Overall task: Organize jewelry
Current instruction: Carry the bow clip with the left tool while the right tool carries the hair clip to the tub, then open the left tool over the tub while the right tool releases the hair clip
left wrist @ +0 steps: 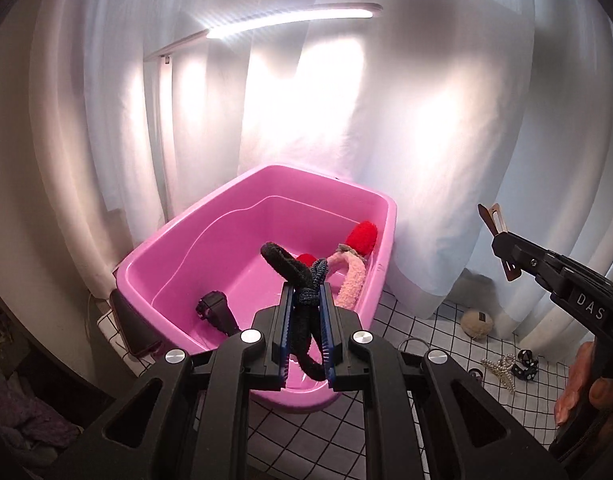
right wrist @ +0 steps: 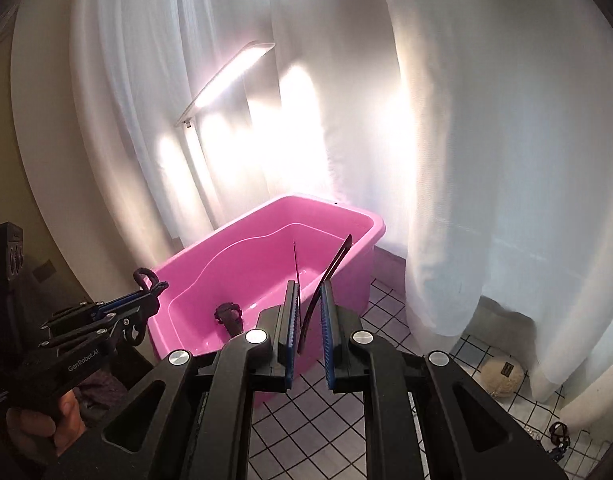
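Dark hair ties (left wrist: 302,280) pinched in the left gripper (left wrist: 305,332) and a hair clip (right wrist: 326,280) in the right gripper (right wrist: 308,336) should be released only once held over the pink tub (left wrist: 210,216).

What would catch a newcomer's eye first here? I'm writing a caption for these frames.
The bright pink tub on the checked cloth, with red and pink fuzzy hair ties inside. In front of it, the left gripper is clamped on dark hair ties, and the right gripper pinches a flat hair clip. A lit lamp bar glows against the white curtains.
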Tool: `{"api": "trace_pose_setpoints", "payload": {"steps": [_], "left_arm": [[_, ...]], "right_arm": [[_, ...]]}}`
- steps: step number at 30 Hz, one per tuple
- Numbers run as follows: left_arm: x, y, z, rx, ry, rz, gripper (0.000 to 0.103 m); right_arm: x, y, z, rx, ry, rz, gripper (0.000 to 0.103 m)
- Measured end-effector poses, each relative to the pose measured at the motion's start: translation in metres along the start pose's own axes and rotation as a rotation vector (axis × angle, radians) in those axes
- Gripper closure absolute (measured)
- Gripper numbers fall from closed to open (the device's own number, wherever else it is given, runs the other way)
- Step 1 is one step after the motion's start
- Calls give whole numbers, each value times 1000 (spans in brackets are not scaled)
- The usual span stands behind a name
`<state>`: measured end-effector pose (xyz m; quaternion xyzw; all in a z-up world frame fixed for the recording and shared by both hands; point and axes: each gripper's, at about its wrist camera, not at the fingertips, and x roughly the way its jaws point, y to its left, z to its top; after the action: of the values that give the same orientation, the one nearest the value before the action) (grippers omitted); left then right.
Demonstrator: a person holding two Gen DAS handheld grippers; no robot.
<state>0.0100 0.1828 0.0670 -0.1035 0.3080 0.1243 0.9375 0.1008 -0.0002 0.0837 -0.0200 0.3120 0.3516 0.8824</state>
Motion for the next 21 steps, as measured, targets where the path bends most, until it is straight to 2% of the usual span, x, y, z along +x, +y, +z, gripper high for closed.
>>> {"api": "trace_pose_setpoints", "payload": {"steps": [4,10,21], "left_arm": [[32,28,15,-10,43,15,90],[70,59,31,-20,107,28,90],[129,79,33,-61,266,1,90]], "right_arm": [[48,18,18,5,35,30,92],[106,30,28,13,118,44,92],[187,37,30,-5,307,15,92]]}}
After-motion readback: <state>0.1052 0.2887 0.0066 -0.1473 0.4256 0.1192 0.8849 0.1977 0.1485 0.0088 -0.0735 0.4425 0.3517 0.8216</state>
